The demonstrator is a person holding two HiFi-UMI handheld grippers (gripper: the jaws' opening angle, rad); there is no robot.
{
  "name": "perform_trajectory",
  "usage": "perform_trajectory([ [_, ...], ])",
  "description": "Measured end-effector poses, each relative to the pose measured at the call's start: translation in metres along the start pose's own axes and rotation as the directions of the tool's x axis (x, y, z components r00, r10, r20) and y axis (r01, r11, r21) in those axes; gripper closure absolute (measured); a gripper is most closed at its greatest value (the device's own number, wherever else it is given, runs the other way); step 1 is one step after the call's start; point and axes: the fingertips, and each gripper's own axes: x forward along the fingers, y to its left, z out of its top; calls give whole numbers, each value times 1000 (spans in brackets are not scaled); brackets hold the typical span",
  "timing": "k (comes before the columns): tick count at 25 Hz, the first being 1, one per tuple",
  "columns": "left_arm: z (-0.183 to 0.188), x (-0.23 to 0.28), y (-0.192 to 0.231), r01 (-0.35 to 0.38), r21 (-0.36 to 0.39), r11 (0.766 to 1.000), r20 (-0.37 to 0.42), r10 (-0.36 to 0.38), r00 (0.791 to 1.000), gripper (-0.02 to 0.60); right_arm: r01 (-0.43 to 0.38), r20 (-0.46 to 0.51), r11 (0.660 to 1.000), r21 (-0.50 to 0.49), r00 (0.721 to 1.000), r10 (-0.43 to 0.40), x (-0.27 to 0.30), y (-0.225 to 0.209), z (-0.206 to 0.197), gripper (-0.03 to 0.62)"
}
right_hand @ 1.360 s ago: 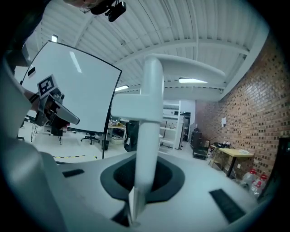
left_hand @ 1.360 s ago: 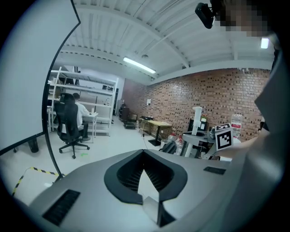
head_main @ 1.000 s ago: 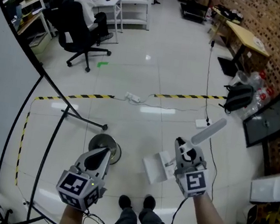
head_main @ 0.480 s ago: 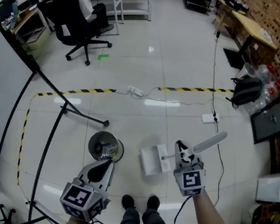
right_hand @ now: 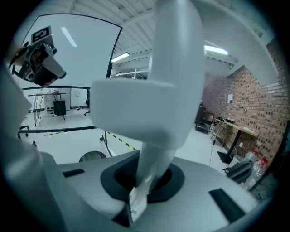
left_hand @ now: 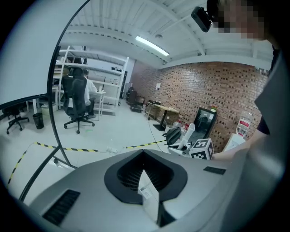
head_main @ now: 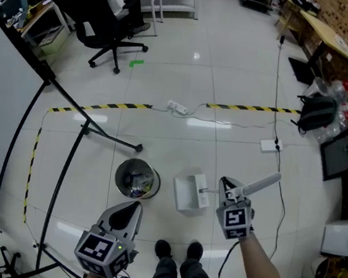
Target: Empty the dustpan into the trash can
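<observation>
The white dustpan [head_main: 187, 193] hangs low over the floor, just right of the round metal trash can [head_main: 137, 178]. Its long handle [head_main: 261, 181] slants up to the right. My right gripper [head_main: 226, 190] is shut on that handle. In the right gripper view the handle [right_hand: 156, 149] runs up out of the jaws and the pan [right_hand: 149, 104] fills the middle, with the trash can [right_hand: 92, 157] low at the left. My left gripper [head_main: 132, 207] hangs in front of the can, shut with nothing in it. The left gripper view shows closed jaws and the right gripper's marker cube [left_hand: 203, 149].
A black stand's legs [head_main: 107, 139] and curved hoop [head_main: 18, 165] are left of the can. Yellow-black tape [head_main: 127, 106], a power strip [head_main: 178, 108] and cables cross the tiles beyond. A person sits on an office chair [head_main: 101, 17] at the far left. My shoes [head_main: 175, 250] are below the dustpan.
Both grippers have sunk lower. The dustpan has come down with the right gripper and stays right of the trash can. The left gripper has drawn back from over the can.
</observation>
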Motion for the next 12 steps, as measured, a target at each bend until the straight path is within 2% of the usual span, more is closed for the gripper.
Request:
perform_trajectory([
  [6,-8,-6,8,-20,-21,1000,-5,20,1000,581,61,-39,998,31,997,-60,12,-22,-10,576],
  [12,-6,-17,9,-23,-40,999,1,24,1000,581,127,-124,988,90,985,-116,7,-46,-35,564],
])
